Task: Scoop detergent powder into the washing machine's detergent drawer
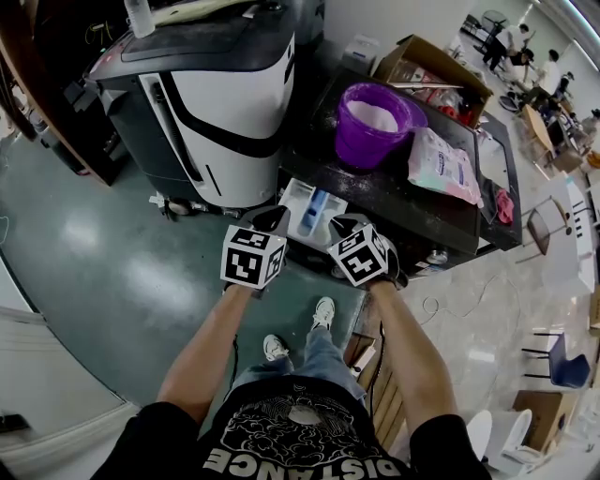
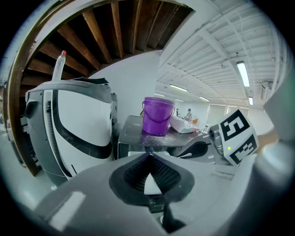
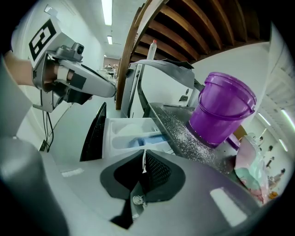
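To your left stands a white and dark grey machine (image 1: 220, 94) with a bottle (image 1: 138, 15) on its top. Ahead is the dark-topped washing machine (image 1: 394, 202), its lid dusted with spilt white grains. A purple bucket (image 1: 373, 127) holding white powder (image 1: 375, 114) sits on that lid. A pink and white bag (image 1: 441, 165) lies just beside the bucket on its right, and an open cardboard box (image 1: 433, 67) stands behind them. Nothing stands between your grippers and the drawer.

The detergent drawer (image 1: 313, 208) is pulled out from the washer's front, below the bucket and just beyond your two gripper tips. It is white, split into compartments, with a blue insert along the middle. In the right gripper view it lies straight past the jaw tips.

Your left gripper (image 1: 272, 218) has its jaws pressed together at the tips, with nothing between them. Your right gripper (image 1: 342, 225) is likewise clenched, with only a thin pale line showing between the pads, and it carries nothing. The two grippers are held side by side, near each other but apart, both aimed at the drawer.
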Demonstrator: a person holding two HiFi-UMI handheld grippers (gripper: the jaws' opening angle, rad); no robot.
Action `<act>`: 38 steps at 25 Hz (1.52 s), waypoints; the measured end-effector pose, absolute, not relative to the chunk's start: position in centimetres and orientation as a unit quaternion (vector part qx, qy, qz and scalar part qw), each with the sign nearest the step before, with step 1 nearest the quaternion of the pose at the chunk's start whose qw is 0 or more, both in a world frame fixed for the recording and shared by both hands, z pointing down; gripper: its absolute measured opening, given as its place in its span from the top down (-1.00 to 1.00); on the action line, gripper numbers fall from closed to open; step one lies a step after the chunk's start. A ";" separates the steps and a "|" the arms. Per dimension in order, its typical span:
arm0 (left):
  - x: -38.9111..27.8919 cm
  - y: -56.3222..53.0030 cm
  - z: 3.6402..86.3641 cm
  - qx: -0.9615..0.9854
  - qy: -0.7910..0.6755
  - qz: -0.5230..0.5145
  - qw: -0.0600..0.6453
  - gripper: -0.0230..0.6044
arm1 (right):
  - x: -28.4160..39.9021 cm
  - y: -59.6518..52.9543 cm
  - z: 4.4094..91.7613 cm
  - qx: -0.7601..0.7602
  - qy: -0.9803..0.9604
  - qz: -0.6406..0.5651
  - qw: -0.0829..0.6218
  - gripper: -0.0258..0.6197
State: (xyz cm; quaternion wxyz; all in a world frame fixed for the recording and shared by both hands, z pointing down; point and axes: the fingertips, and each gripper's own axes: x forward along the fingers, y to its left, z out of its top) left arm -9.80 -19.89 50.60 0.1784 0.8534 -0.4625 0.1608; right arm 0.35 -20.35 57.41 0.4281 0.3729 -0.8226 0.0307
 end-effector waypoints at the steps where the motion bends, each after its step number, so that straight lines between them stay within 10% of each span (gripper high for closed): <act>1: -9.8 -19.9 50.6 0.853 -0.463 0.161 0.179 0.93 | 0.3 -20.3 57.4 0.373 -0.822 0.028 0.430 0.82; 38: -9.8 -19.7 49.9 0.854 -0.463 0.157 0.176 0.93 | 0.5 -20.4 54.3 0.409 -0.813 -0.040 0.412 0.82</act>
